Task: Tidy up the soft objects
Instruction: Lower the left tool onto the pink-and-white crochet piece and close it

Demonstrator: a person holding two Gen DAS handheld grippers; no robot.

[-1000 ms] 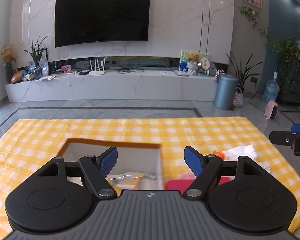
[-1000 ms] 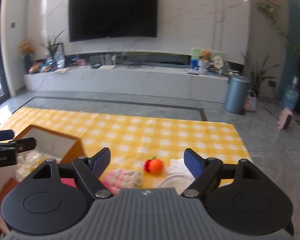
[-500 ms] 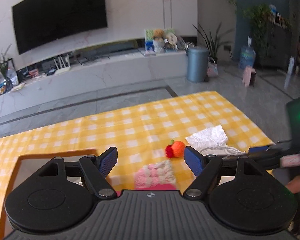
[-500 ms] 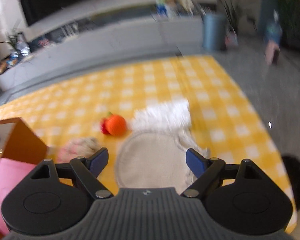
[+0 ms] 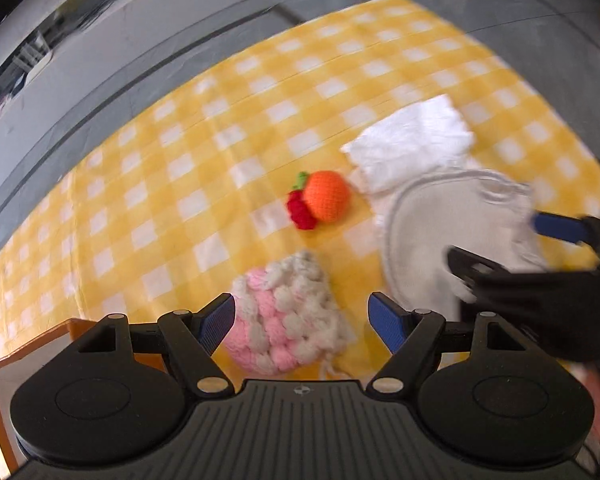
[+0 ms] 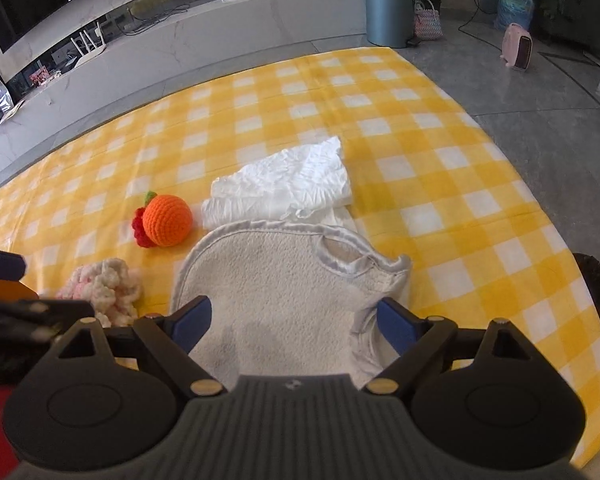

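Yellow-checked cloth covers the tabletop under me. Nearest, my left gripper is spread wide around the pink-and-white knitted piece, not pinching it. My right gripper gapes wide over the cream bib. Beyond sit the crocheted orange and, behind the bib, the folded white cloth.

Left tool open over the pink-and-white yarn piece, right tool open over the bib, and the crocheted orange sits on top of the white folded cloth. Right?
Not quite. The crocheted orange lies on the yellow checked tablecloth beside the white folded cloth, not on it, as the right wrist view shows. The rest holds: left tool open over the yarn piece, right tool open over the bib.
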